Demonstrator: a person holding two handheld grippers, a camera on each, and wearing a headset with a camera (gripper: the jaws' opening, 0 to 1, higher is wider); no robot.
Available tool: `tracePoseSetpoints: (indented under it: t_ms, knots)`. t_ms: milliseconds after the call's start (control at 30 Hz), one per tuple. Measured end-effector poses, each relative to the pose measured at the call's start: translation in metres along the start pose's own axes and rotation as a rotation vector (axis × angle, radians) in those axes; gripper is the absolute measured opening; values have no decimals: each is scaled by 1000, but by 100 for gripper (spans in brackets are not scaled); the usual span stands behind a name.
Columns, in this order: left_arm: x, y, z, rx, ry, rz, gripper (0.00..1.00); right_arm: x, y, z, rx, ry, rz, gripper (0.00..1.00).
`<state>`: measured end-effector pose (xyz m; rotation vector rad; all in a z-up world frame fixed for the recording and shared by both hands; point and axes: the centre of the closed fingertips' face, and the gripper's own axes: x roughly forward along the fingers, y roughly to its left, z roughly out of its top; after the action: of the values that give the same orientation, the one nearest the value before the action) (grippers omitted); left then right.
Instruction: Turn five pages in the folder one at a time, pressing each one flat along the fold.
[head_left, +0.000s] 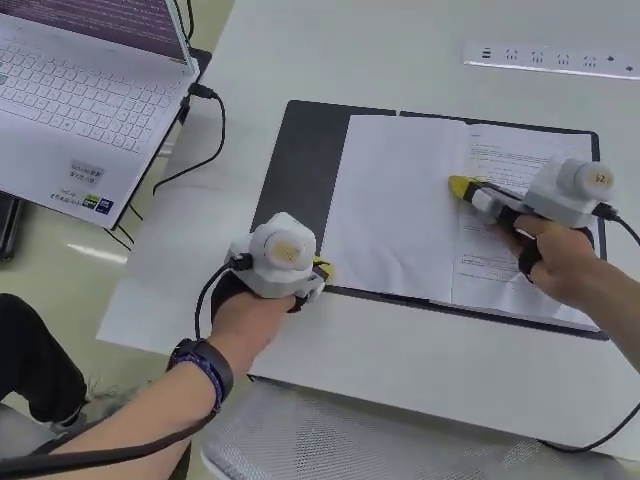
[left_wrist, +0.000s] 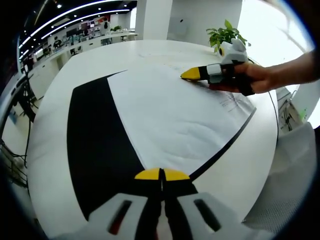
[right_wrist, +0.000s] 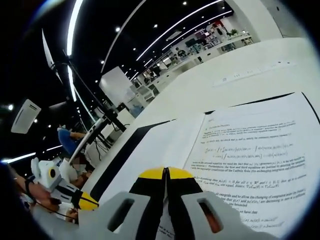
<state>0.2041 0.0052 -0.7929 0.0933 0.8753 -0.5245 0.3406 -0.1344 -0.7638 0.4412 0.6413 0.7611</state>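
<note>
Folder (head_left: 300, 160) lies open and flat on the white table (head_left: 300, 50), its black cover underneath. A blank page (head_left: 390, 200) is on the left half and a printed page (head_left: 505, 150) on the right half. The fold (head_left: 456, 250) runs between the two.

The right gripper (head_left: 462, 187) has its yellow tips pressed together with nothing between them. They lie on the paper just at the fold, in its upper part. I judge this is the pressing step: closed tips make one blunt point that can slide along the fold and flatten the blank page. Its own view agrees, with the tips (right_wrist: 165, 173) sitting on the line where blank and printed paper meet.

The left gripper (head_left: 320, 268) is closed and empty too. Its tips (left_wrist: 161, 174) rest at the near edge of the folder, where the lower corner of the blank page meets the black cover. Probably it is placed there to hold the folder down, so that it does not slip while the other gripper pushes.

The printed page carries a heading, lines of text and some formulas, but all are too small to read. The laptop (head_left: 70, 90) at the table's far left has small stickers near its front edge, also not readable. A power strip (head_left: 550, 58) lies beyond the folder, and I can make out no label on it.
</note>
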Motion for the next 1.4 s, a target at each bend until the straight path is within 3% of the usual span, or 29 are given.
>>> tracePoseSetpoints:
  t_ms: [233, 400, 1400]
  knots:
    - [0, 0, 0, 3, -3, -2, 0, -12, 9, -10, 8, -1, 18, 0]
    - [0, -1, 0, 6, -3, -2, 0, -20, 19, -24, -21, 35, 46, 0]
    - [-1, -1, 0, 12, -11, 1, 0, -71, 63, -90, -30, 124, 133, 0]
